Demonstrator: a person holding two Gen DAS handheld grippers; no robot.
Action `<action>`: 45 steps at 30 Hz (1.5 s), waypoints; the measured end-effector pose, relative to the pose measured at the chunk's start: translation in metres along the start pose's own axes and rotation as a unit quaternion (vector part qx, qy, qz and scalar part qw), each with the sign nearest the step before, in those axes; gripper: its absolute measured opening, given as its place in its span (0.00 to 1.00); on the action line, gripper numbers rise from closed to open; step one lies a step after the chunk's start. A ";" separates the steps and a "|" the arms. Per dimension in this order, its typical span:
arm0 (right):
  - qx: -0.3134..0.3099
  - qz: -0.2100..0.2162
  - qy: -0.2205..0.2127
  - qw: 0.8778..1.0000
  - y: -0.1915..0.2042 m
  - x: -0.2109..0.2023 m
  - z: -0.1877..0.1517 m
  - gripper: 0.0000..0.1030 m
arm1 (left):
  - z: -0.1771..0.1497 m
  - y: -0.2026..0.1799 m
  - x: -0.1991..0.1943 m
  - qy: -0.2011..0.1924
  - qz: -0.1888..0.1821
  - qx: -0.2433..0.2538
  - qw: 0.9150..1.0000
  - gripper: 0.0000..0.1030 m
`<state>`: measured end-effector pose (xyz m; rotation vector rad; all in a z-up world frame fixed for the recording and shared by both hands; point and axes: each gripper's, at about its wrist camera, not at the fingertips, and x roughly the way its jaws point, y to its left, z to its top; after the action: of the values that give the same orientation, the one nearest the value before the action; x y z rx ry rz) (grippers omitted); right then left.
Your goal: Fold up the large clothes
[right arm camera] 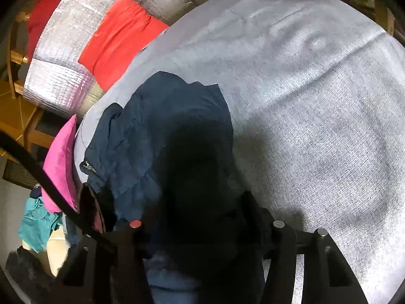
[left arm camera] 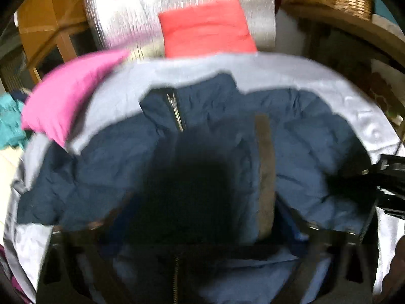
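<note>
Left wrist view: a navy jacket [left arm camera: 207,152] is seen spread on the grey-covered tabletop [left arm camera: 291,73], collar and zip pull toward the far edge, a brown strip running down its front. Its near hem is bunched up against the left tongs [left arm camera: 202,261]; cloth and a zip line lie between the two fingers, but blur prevents judging whether the pads press on it. In the right wrist view the same jacket [right arm camera: 162,131] is gathered into a heap at the tabletop's [right arm camera: 316,101] left side, and dark fabric fills the gap of the right tongs [right arm camera: 202,253]; a grip there cannot be confirmed either.

Progress is judged early: no tidy fold is visible, sleeves are not squared, and the garment is still rumpled. Most folding is left.

Beyond it, a pink garment [left arm camera: 68,93] and a red one [left arm camera: 207,30] lie near the far edge, with teal cloth [right arm camera: 38,223] lower at the side. Fingertips of both tongs are lost in shadow, and the left view is motion-smeared.
</note>
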<state>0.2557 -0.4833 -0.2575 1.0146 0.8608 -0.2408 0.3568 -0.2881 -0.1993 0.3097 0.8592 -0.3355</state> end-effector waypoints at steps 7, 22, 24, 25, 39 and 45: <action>-0.017 -0.018 -0.010 1.000 0.014 0.004 -0.004 0.57 | -0.003 0.045 -0.012 -0.012 -0.030 -0.062 0.998 0.32; -0.067 -0.115 -0.099 0.986 0.041 -0.015 -0.013 0.57 | -0.045 0.211 -0.024 0.016 -0.036 -0.273 0.961 0.69; -0.103 -0.148 -0.152 0.972 0.057 -0.032 -0.019 0.57 | -0.046 0.214 -0.029 0.007 -0.028 -0.276 0.961 0.69; -0.113 -0.149 -0.181 0.965 0.065 -0.042 -0.024 0.57 | -0.045 0.213 -0.031 0.001 -0.016 -0.269 0.963 0.69; -0.317 -0.160 -0.087 0.931 0.146 0.042 -0.091 0.44 | -0.043 0.148 0.026 0.075 0.071 -0.119 0.988 0.73; -0.349 -0.193 -0.099 0.912 0.148 0.051 -0.098 0.47 | -0.052 0.152 0.033 0.078 0.077 -0.134 0.985 0.89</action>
<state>0.3198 -0.3139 -0.2225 0.1411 0.8613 -0.3310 0.4033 -0.1350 -0.2367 0.1516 1.0151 -0.0490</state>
